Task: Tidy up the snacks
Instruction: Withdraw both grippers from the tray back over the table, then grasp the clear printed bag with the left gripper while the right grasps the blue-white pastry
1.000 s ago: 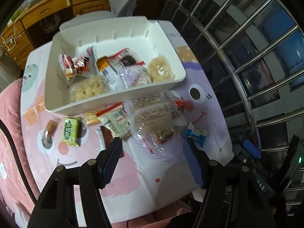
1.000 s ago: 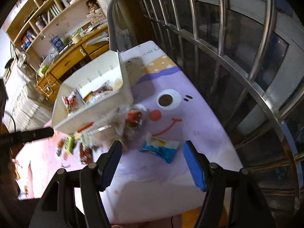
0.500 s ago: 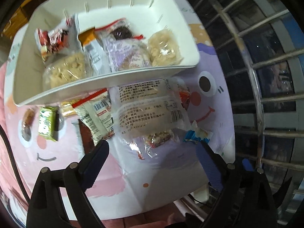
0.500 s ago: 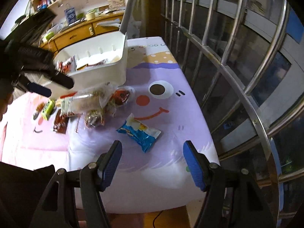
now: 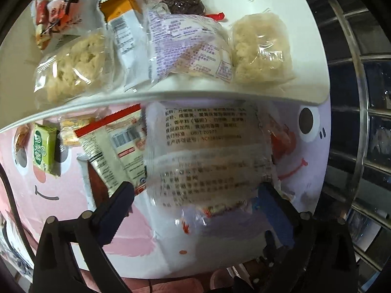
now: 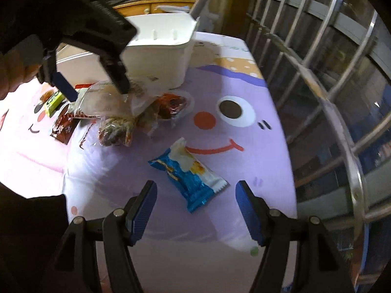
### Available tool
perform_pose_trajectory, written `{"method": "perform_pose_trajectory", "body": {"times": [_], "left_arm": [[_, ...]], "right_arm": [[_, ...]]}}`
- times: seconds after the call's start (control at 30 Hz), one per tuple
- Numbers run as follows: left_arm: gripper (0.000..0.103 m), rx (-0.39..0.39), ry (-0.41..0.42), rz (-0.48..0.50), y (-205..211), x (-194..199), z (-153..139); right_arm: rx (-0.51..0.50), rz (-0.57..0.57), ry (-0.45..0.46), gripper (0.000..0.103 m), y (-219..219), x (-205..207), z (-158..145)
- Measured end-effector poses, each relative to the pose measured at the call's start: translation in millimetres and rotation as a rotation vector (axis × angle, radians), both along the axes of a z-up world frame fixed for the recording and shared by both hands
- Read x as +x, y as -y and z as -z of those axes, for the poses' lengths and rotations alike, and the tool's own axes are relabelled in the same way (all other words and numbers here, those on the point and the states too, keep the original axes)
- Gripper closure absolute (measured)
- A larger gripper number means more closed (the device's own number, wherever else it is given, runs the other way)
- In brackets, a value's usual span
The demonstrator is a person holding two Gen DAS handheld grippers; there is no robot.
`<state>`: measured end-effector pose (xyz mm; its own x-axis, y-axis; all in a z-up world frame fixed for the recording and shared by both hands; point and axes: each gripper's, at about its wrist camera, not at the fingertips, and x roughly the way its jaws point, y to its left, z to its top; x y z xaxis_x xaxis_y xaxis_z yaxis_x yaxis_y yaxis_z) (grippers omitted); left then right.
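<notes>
Most of the writing here is small Chinese print: the big clear packet [image 5: 207, 156] lying on the cloth just in front of the white bin [image 5: 305, 56] carries rows of dark ingredient text and a line of digits too blurred to read with certainty. The left gripper [image 5: 195, 200] hangs right over that packet with its jaws opening, the packet's lower end between the blue ribbed pads [image 5: 117, 210] but not pinched. Beside it lies a pale sachet with a red strip and barcode [image 5: 110, 144], a little glossy green block with white lettering [image 5: 42, 151] that I can't make out, and a dark brown wrapper [image 6: 62, 127]. Inside the smooth plastic bin sit two lumpy puffed-rice cakes in crinkly film [image 5: 261, 48], a purple-printed packet [image 5: 190, 48], an orange-topped sachet with a barcode [image 5: 122, 34], a dark round sweet in clear wrap [image 5: 183, 2] and a red-and-white pack [image 5: 56, 22]. Well apart from the heap, on the purple half of the cartoon-face tablecloth [image 6: 244, 131], a shiny blue-and-white foil snack [image 6: 188, 175] with zigzag ends lies flat; the right gripper [image 6: 195, 210] hovers just short of it, pads spread, holding nothing. Metal window bars [image 6: 317, 92] run along the table's far side.
</notes>
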<state>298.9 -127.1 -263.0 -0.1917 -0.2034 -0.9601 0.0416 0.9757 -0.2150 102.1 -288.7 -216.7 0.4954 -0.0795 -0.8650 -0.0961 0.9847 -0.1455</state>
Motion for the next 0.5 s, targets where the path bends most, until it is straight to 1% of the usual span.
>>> {"method": "perform_pose_trajectory", "body": {"times": [0.1, 0.3, 0.5], "left_arm": [[0.000, -0.001, -0.026, 0.015, 8.5, 3.4, 6.8], [0.000, -0.009, -0.083, 0.038, 25.0, 2.8, 22.1], [0.000, 0.016, -0.125, 0.045, 40.5, -0.9, 34.5]], "right_arm": [[0.036, -0.029, -0.017, 0.036, -0.5, 10.2, 8.0], [0.060, -0.092, -0.050, 0.036, 3.8, 26.2, 19.8], [0.083, -0.148, -0.080, 0.036, 9.6, 34.4, 25.5]]}}
